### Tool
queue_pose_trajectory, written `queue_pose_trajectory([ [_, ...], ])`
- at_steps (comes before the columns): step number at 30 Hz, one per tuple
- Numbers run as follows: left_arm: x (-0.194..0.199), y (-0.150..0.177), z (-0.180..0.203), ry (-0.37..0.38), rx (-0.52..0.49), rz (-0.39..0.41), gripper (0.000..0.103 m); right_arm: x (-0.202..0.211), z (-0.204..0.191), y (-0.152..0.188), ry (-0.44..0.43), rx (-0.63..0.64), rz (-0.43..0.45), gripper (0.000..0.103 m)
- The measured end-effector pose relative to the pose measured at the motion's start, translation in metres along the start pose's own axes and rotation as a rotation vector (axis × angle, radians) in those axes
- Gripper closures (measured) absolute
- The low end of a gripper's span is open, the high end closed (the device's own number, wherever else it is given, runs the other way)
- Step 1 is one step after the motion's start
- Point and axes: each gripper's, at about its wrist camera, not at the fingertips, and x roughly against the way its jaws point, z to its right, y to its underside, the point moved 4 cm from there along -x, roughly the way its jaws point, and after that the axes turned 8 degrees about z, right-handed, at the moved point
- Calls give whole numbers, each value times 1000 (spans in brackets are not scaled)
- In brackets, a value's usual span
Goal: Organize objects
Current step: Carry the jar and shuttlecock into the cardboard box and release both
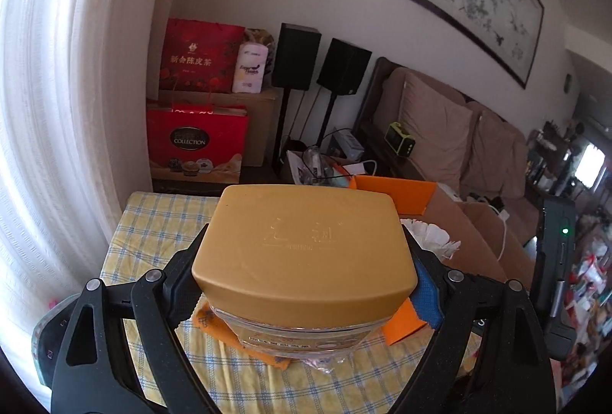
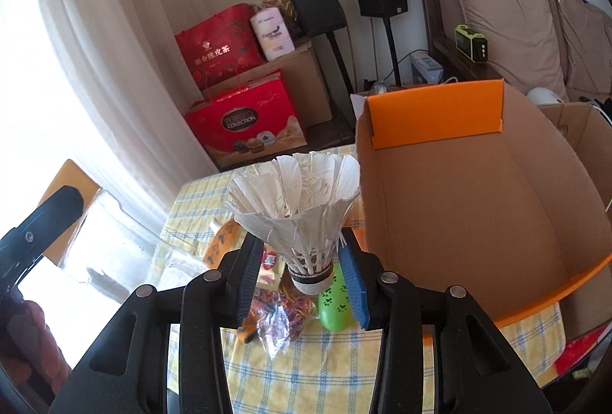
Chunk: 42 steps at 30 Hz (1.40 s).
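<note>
Both claws are gripping: left gripper [image 1: 302,284] clamping gold-lidded jar [image 1: 302,242], right gripper [image 2: 302,272] pinching shuttlecock [image 2: 302,211]; next, probably lowering them into cardboard box [image 2: 459,207] at right.

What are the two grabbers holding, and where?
Left gripper squeezes the gold-lidded jar by its lid's sides. Right gripper pinches the shuttlecock near its cork base.

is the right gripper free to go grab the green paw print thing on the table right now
Probably not yet: the right gripper is already shut on a shuttlecock, which sits just above the green container. It would need to drop that first.
</note>
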Motion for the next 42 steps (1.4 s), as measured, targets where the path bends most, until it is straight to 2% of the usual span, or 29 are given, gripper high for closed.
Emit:
queue_pose_trajectory([
  [10,-52,-18,88,118,-48,-88,16,30,68,-23,129,33,9,62],
  [20,-122,-3,142,159,-49,-216,16,19,129,-7,197,2,-79,62],
  [25,-148,7,160,160,-76,-252,17,10,147,4,217,-7,-121,62],
  [31,-164,23,181,155,-124,-314,17,9,167,7,242,-20,-125,62],
  [36,-185,43,193,126,-177,-425,17,8,180,6,268,-37,-132,62],
  [42,-216,71,196,114,-117,-567,17,8,187,8,284,-50,-145,61],
])
